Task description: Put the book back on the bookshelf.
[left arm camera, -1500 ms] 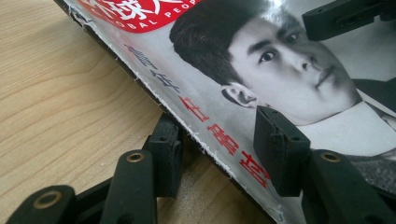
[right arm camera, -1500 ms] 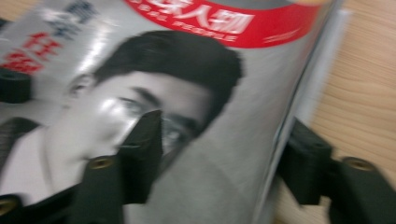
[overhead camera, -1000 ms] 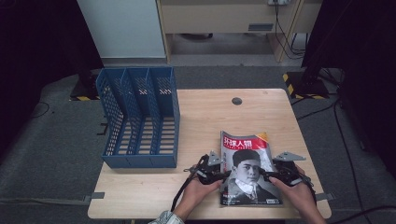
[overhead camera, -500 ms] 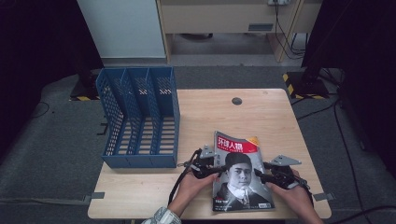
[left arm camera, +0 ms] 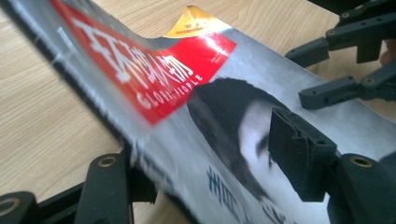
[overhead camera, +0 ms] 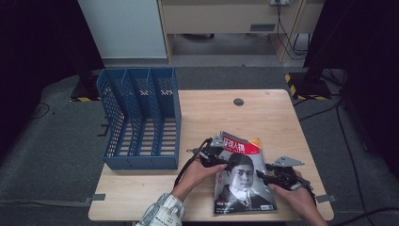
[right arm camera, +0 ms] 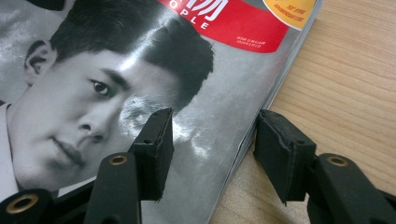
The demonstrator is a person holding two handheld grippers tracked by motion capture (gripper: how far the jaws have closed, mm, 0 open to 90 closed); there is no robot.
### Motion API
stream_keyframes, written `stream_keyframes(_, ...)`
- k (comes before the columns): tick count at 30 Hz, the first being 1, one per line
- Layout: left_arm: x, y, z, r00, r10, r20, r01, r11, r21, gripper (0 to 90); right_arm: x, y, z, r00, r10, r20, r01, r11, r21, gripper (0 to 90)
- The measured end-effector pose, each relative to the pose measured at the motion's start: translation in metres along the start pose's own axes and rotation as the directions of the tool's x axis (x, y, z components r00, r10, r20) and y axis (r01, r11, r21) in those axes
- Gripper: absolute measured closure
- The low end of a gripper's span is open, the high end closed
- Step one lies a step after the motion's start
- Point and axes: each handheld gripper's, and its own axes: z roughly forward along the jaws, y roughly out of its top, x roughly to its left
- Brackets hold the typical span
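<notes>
A magazine (overhead camera: pixel 242 176) with a red title band and a portrait cover lies near the table's front right, its left edge lifted. My left gripper (overhead camera: pixel 214 157) is at that raised edge. In the left gripper view its jaws (left arm camera: pixel 215 161) have just been opening: one sits under the spine, the other pad (left arm camera: pixel 299 149) hovers over the cover (left arm camera: pixel 187 84). My right gripper (overhead camera: pixel 277 176) is at the right edge. Its jaws (right arm camera: pixel 210 140) have closed somewhat and straddle the magazine's (right arm camera: pixel 116 93) page edge without pinching it, one pad (right arm camera: pixel 156 149) over the cover, the other over bare wood.
A blue mesh file rack (overhead camera: pixel 141 117) with three slots lies on its back at the table's left. The wooden table (overhead camera: pixel 211 113) has a round cable hole (overhead camera: pixel 238 101) at its back. Both hands come in over the front edge.
The magazine has slid toward the front edge and turned a little. Its left edge has risen with my left gripper, whose jaws have widened. The right gripper has barely moved.
</notes>
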Motion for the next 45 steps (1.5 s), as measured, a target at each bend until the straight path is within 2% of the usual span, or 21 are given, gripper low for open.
stream_keyframes(2, 0.001, 0.003, 0.003, 0.9999, 0.013, 0.002, -0.013, 0.9999, 0.007, 39.8, 0.0, 0.0, 0.0, 1.0, -0.001, 0.001, 0.001, 1.0, -0.004, 47.2)
stream_keyframes(7, 0.002, 0.011, 0.008, 0.9997, 0.015, 0.016, -0.015, 0.9999, -0.004, 43.3, -0.001, 0.0, 0.0, 1.0, -0.005, -0.007, 0.005, 1.0, 0.0, 47.3)
stream_keyframes(11, 0.003, 0.015, 0.012, 0.9996, 0.0, 0.027, 0.0, 0.9998, -0.022, 45.4, -0.001, 0.0, 0.001, 0.9999, -0.011, -0.012, 0.011, 1.0, -0.001, 47.3)
stream_keyframes(13, 0.003, 0.016, 0.013, 0.9997, -0.004, 0.026, 0.004, 0.9998, -0.019, 47.4, -0.001, 0.0, 0.001, 0.9999, -0.01, -0.012, 0.01, 1.0, -0.001, 47.4)
stream_keyframes(15, 0.004, 0.017, 0.015, 0.9995, 0.01, 0.03, -0.01, 0.9999, -0.009, 47.8, -0.002, 0.0, 0.001, 0.9998, -0.016, -0.011, 0.016, 1.0, -0.007, 47.4)
stream_keyframes(19, 0.005, 0.017, 0.018, 0.9993, 0.001, 0.038, -0.001, 1.0, -0.007, 49.7, -0.002, 0.0, 0.001, 0.9998, -0.015, -0.013, 0.015, 1.0, -0.01, 47.4)
stream_keyframes(22, 0.004, 0.017, 0.019, 0.9996, 0.0, 0.028, 0.0, 1.0, 0.001, 52.7, -0.002, 0.0, 0.001, 0.9997, -0.018, -0.013, 0.018, 1.0, -0.008, 47.4)
stream_keyframes(26, 0.005, 0.017, 0.018, 0.9995, -0.027, 0.017, 0.026, 0.9995, 0.014, 63.2, -0.001, 0.0, 0.001, 0.9998, -0.017, -0.013, 0.017, 1.0, -0.008, 47.2)
stream_keyframes(28, 0.006, 0.017, 0.018, 0.9993, -0.035, 0.011, 0.035, 0.999, 0.029, 64.6, -0.001, 0.0, 0.001, 0.9998, -0.013, -0.013, 0.013, 1.0, -0.01, 47.0)
stream_keyframes(32, 0.007, 0.016, 0.017, 0.9985, -0.054, 0.006, 0.054, 0.9983, 0.023, 68.3, -0.001, 0.001, 0.001, 0.9996, -0.025, -0.012, 0.025, 1.0, -0.004, 46.8)
stream_keyframes(40, 0.004, 0.019, 0.015, 0.9981, -0.06, -0.012, 0.06, 0.998, 0.022, 72.8, -0.001, 0.001, 0.001, 0.9999, -0.012, -0.003, 0.012, 1.0, -0.006, 44.5)
stream_keyframes(45, 0.002, 0.022, 0.014, 0.9986, -0.049, -0.019, 0.049, 0.9986, 0.017, 77.9, 0.0, 0.0, 0.002, 0.9999, -0.009, 0.006, 0.009, 1.0, -0.01, 42.7)
